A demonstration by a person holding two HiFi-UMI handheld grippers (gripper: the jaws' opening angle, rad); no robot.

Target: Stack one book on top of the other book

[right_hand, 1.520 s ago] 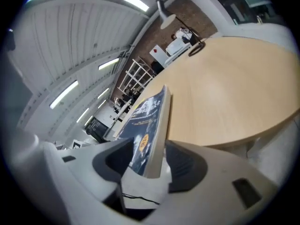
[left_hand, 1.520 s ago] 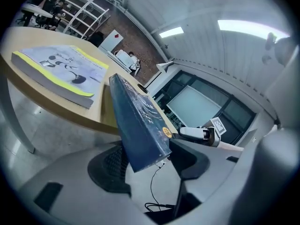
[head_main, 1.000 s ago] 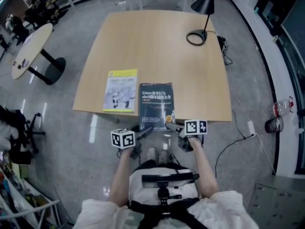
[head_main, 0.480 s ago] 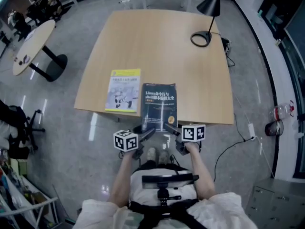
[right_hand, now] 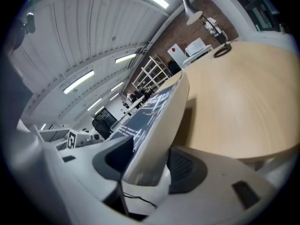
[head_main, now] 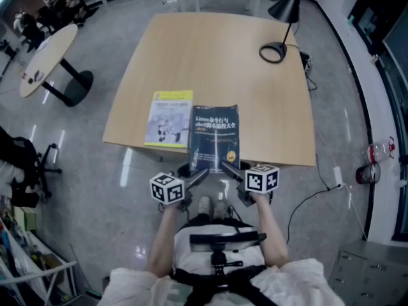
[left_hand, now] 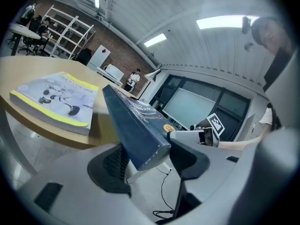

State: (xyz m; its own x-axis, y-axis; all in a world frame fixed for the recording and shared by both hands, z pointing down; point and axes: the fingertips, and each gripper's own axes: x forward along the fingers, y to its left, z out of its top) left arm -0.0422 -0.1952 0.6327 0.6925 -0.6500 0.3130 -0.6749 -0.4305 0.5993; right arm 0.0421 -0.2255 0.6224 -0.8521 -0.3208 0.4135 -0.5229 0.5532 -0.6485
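**Blue cover in both grips, stack not made yet**

Left gripper [left_hand: 145,158] pads are pinching the blue book [head_main: 215,137] at its near-left corner. Right gripper [right_hand: 145,165] pads are pinching its near-right corner, page side. Book's near end is poking past the table [head_main: 210,62] edge. Yellow book [head_main: 168,119] is lying flat just left of the left gripper, beside the blue book, not under it. So grip done; lift, shift left & set-down are remaining. Nothing btwn the books. Lamp [head_main: 285,6] is standing well beyond, far right.
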